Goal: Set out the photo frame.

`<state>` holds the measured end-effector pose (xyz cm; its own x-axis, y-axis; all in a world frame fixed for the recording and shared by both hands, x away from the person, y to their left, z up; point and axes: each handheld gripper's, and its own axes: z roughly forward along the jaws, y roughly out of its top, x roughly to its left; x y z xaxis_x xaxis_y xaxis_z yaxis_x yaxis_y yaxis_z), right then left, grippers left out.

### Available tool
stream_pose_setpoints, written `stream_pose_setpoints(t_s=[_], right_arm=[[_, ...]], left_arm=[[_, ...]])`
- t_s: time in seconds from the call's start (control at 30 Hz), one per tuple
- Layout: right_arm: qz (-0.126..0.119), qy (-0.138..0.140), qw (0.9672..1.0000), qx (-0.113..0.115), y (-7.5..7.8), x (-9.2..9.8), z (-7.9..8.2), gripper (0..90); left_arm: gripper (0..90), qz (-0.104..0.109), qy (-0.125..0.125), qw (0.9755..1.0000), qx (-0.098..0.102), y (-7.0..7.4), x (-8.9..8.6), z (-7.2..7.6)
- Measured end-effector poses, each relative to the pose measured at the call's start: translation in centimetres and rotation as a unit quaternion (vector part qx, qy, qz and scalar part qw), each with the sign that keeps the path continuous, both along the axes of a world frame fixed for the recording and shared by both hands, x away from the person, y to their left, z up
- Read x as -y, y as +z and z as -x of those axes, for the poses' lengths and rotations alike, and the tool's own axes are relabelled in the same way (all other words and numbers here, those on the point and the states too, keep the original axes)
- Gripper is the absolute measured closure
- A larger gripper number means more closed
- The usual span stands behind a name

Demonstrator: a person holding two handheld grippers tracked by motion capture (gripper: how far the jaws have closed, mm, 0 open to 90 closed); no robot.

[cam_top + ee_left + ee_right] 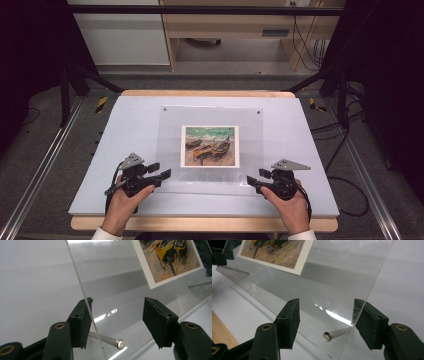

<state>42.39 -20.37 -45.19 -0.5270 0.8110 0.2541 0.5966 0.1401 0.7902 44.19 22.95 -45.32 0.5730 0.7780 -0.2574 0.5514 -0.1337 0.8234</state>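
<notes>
In the high view, a clear acrylic frame holding a boat painting print is lying at the middle of the pale blue mat. The left gripper is sitting at the frame's seven o'clock corner and the right gripper at its five o'clock corner, each held in one hand. In the left gripper view, the jaws are standing apart around the frame's corner, the edge lying against the nine o'clock pad while the three o'clock pad is clear; a metal standoff pin is lying between them. In the right gripper view, the jaws are likewise spread, pinching nothing, with the frame's edge just at the three o'clock pad and another standoff pin between the pads.
</notes>
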Motion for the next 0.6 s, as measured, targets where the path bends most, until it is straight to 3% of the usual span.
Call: stream_pose_setpoints(t_s=[0.17, 0.6], right_arm=[[0.006, 0.002, 1.0, 0.004, -0.05, 0.05, 0.33, 41.5], [0.013, 0.002, 0.9999, 0.002, -0.09, 0.12, 0.86, 44.6]], left_arm=[[40.6, -0.008, -0.003, 1.0, 0.002, 0.04, -0.01, 0.29], [44.9, -0.004, -0.005, 1.0, 0.003, -0.07, -0.3, 0.74]])
